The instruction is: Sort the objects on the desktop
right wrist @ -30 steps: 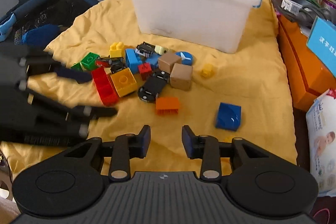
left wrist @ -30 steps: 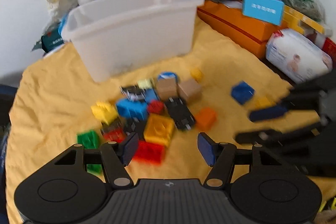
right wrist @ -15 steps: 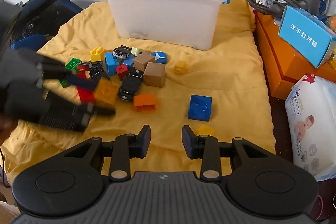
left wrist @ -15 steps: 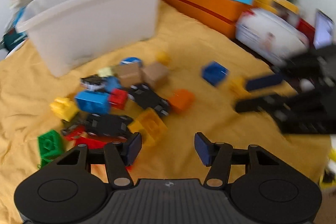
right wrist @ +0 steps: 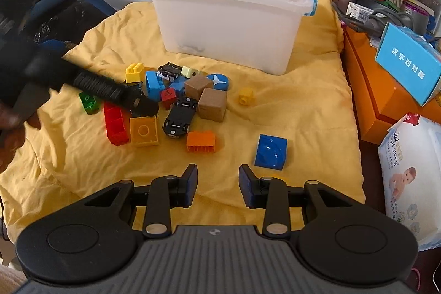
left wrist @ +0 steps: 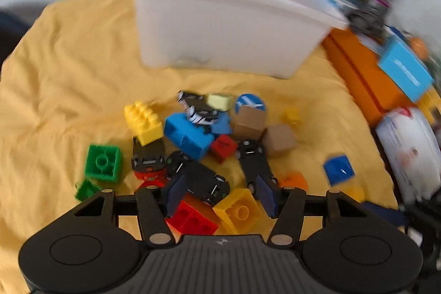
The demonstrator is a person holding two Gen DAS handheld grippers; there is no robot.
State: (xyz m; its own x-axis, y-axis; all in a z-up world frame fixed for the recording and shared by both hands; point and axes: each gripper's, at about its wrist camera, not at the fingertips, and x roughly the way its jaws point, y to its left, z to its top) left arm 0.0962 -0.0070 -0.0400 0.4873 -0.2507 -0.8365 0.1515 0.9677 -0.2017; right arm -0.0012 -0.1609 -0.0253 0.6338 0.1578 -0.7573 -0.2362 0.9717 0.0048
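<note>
Left tool [left wrist: 219,193] low over the toy heap, right tool [right wrist: 217,185] hanging back, both spread apart and gripping nothing.

Packed tight in mid-cloth on the rumpled yellow cloth [right wrist: 297,106]: black toy car [left wrist: 202,179] between the left tool's blue pads [left wrist: 173,193], untouched, left jaws just narrowed slightly; red plastic brick [left wrist: 193,219] and yellow square brick [left wrist: 238,208] crowding just under the tips, second black toy car [left wrist: 255,160] beside the right pad. Behind the heap, towards the cloth's far edge, a translucent white plastic bin [right wrist: 231,26]. Off to the right, apart from the heap, an orange ridged brick [right wrist: 200,142] and a blue square block [right wrist: 271,152], the latter nearest the right tool. Bare cloth along the near edge and left side; orange box [right wrist: 386,101] hemming in the right edge.
</note>
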